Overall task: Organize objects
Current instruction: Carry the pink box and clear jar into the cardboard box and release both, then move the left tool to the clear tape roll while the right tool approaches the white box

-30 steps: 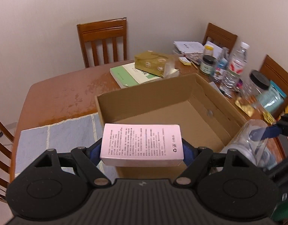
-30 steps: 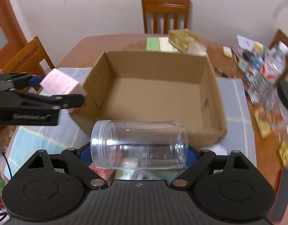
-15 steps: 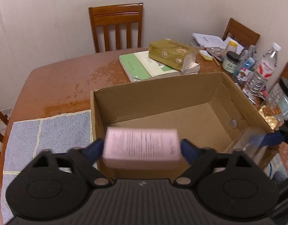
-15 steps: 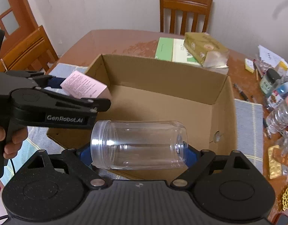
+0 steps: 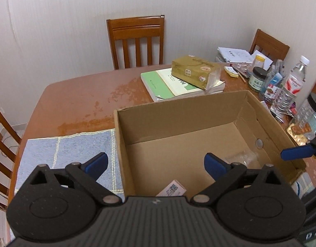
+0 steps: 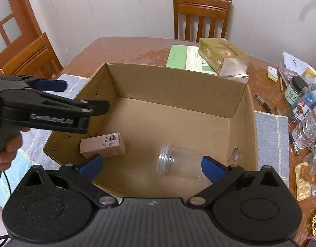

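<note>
Tongs left (image 5: 156, 163) and right (image 6: 150, 165) just opened, empty; pink carton (image 6: 102, 145) and clear jar (image 6: 178, 162) lying inside cardboard box (image 6: 178, 86); desk (image 6: 125, 49) clutter unsorted.

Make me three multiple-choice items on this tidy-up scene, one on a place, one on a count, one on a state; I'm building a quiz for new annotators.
1. Where does the clear plastic jar lie?
A. on the green book
B. inside the cardboard box
C. on the blue towel

2. How many things lie in the cardboard box?
A. two
B. none
C. four

3. How do the jaws of the right gripper stand?
A. shut on the jar
B. shut on nothing
C. open, having just been opening, touching nothing

Answers:
1 B: the jar lies on its side on the box floor.
2 A: only the jar and the small pink box are inside.
3 C: the blue pads stand wide apart above the jar.
</note>
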`<state>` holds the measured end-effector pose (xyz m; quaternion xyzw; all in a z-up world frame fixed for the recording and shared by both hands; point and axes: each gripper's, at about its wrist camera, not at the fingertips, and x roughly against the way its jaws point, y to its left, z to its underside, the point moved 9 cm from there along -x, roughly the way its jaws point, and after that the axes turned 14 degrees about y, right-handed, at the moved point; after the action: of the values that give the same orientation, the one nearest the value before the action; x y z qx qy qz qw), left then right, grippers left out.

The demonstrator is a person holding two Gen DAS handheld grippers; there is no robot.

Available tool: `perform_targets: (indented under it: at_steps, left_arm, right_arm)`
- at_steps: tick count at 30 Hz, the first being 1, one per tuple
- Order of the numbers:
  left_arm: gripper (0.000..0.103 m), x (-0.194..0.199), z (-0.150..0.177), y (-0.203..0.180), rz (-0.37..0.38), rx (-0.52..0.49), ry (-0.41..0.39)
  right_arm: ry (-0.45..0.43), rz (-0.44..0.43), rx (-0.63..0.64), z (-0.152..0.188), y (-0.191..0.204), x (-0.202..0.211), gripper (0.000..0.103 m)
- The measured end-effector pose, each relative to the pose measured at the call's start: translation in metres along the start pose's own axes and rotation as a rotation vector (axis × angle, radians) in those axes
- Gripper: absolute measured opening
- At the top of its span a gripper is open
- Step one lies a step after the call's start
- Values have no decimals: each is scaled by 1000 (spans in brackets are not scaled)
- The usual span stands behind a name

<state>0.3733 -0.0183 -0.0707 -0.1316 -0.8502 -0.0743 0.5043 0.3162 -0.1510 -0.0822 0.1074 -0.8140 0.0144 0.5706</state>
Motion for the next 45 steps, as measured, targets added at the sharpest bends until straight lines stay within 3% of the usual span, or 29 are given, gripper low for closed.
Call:
perform_targets:
  at_steps: [13,22,34,45]
  left_arm:
    - [100,27,62,1,-1,-26,-24]
    - [100,39,118,4,16,-46,11]
    - [100,36,178,11,70,-37,65]
    - [100,11,190,-6,106,-51,97]
  right_arm:
    - [-24,42,-32,61,8,8,103]
    - [-14,65,-104,109,14,5,103]
    - [-14,54,-76,133,51,1,103]
    - [-6,55,-69,143,57,6,103]
